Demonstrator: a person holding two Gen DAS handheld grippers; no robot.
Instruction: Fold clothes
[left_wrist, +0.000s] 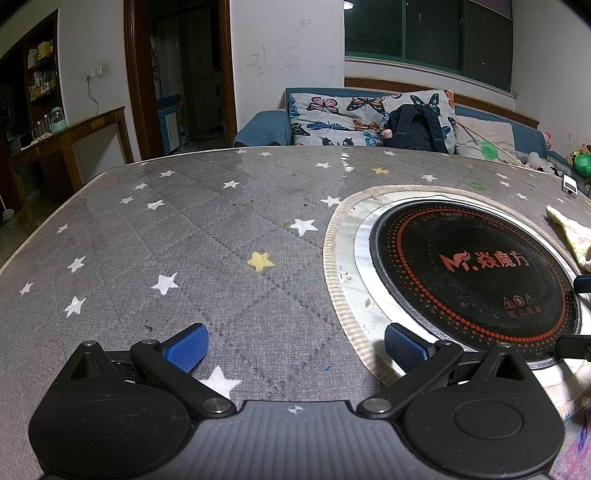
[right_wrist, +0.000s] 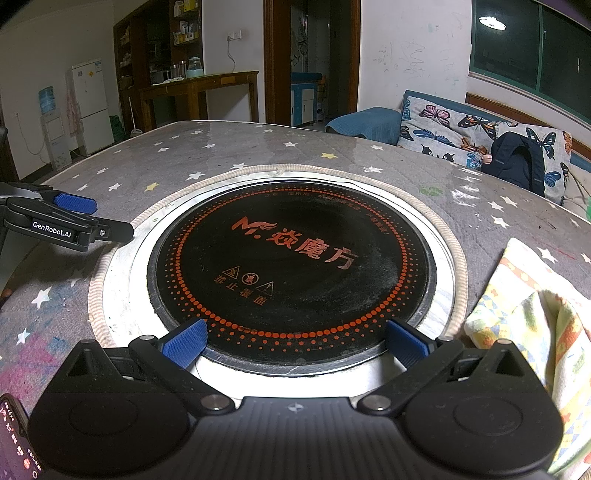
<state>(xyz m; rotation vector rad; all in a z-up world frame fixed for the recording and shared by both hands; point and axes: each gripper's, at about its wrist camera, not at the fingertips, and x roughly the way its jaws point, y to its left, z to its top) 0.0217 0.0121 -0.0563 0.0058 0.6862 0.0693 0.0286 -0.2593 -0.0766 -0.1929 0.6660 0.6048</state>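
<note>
Both grippers, left gripper (left_wrist: 295, 350) and right gripper (right_wrist: 295, 343), released, empty, hovering near tabletop (left_wrist: 184, 236); patterned garment (right_wrist: 524, 310) lies right, untouched, likely awaiting first grasp.

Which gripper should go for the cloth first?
Right. The patterned cloth lies just beside the open right gripper; the left gripper, also open, sits across the round cooktop from it.

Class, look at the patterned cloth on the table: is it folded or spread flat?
Bunched, not flat: the patterned cloth shows raised folds beside the cooktop.
</note>
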